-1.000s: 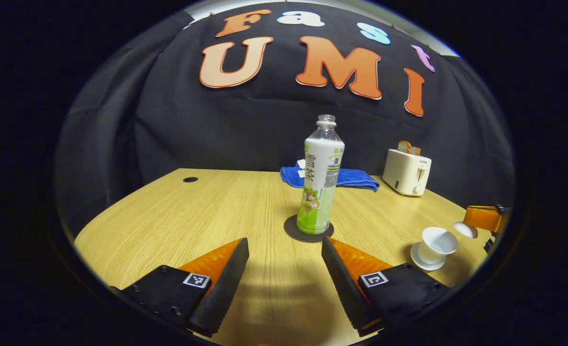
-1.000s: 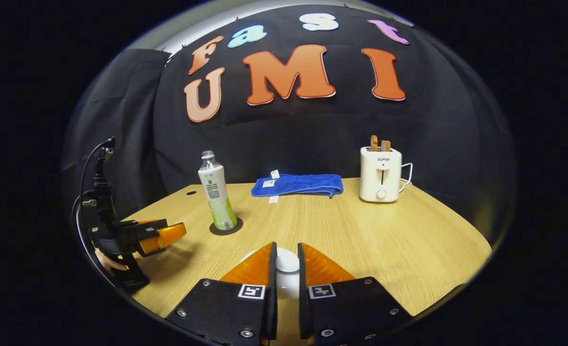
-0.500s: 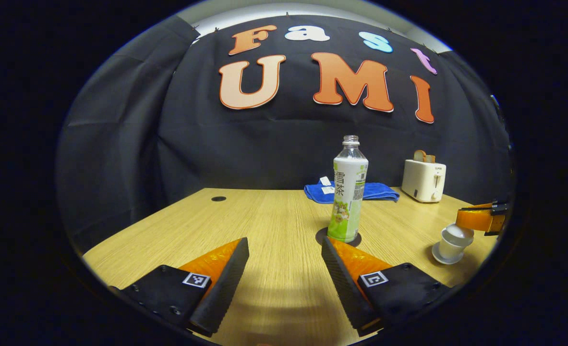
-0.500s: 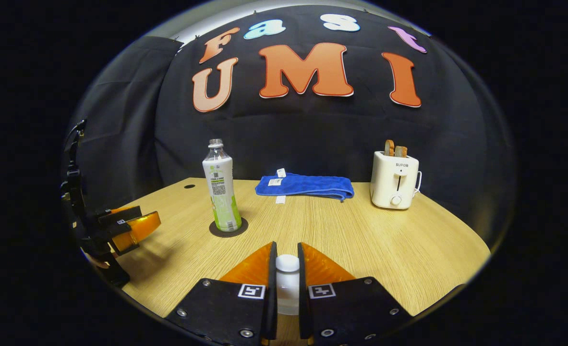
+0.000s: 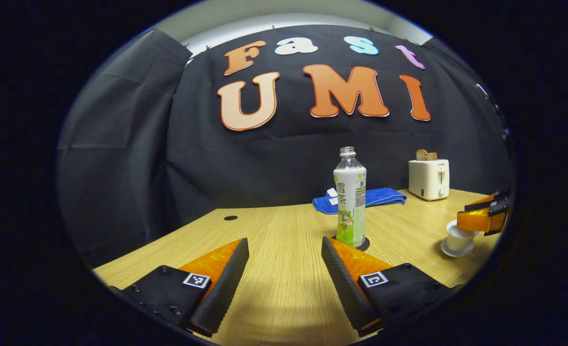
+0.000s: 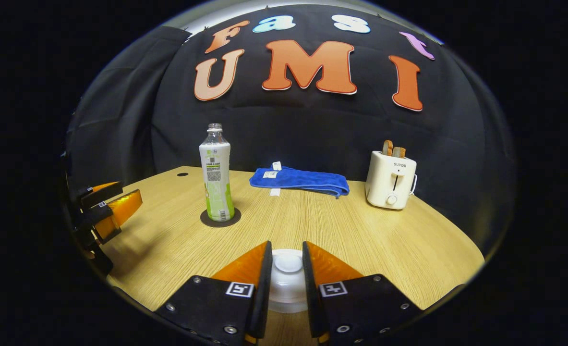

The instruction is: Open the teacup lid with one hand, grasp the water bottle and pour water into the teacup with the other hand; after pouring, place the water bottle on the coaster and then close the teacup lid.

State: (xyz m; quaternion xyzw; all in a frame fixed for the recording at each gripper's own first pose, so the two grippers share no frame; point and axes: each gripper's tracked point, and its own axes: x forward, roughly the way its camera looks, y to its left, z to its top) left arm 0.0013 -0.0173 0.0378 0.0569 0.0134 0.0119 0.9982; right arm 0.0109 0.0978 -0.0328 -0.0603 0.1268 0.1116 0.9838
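An uncapped water bottle (image 5: pixel 350 202) (image 6: pixel 215 178) with a green and white label stands upright on a dark round coaster (image 5: pixel 363 244) (image 6: pixel 207 220). My left gripper (image 5: pixel 284 242) (image 6: pixel 131 191) hangs open and holds nothing, short of the bottle. In the left gripper view the white teacup (image 5: pixel 456 240) sits on its saucer at the right, under my right gripper (image 5: pixel 462 222). In the right gripper view the lid's knob (image 6: pixel 287 263) lies between the fingers of my right gripper (image 6: pixel 284 244), which stand slightly apart. The lid rests on the cup.
A folded blue towel (image 5: pixel 375 196) (image 6: pixel 303 180) lies at the back of the wooden table (image 5: pixel 274 230) (image 6: pixel 360 240). A white toaster (image 5: pixel 429 179) (image 6: pixel 390 185) with bread in it stands to its right. A small dark hole (image 5: pixel 230 217) marks the table's far left.
My right gripper lowered the lid onto the teacup, and its fingers have now parted a little around the knob. My left gripper, still open, drew back from the bottle.
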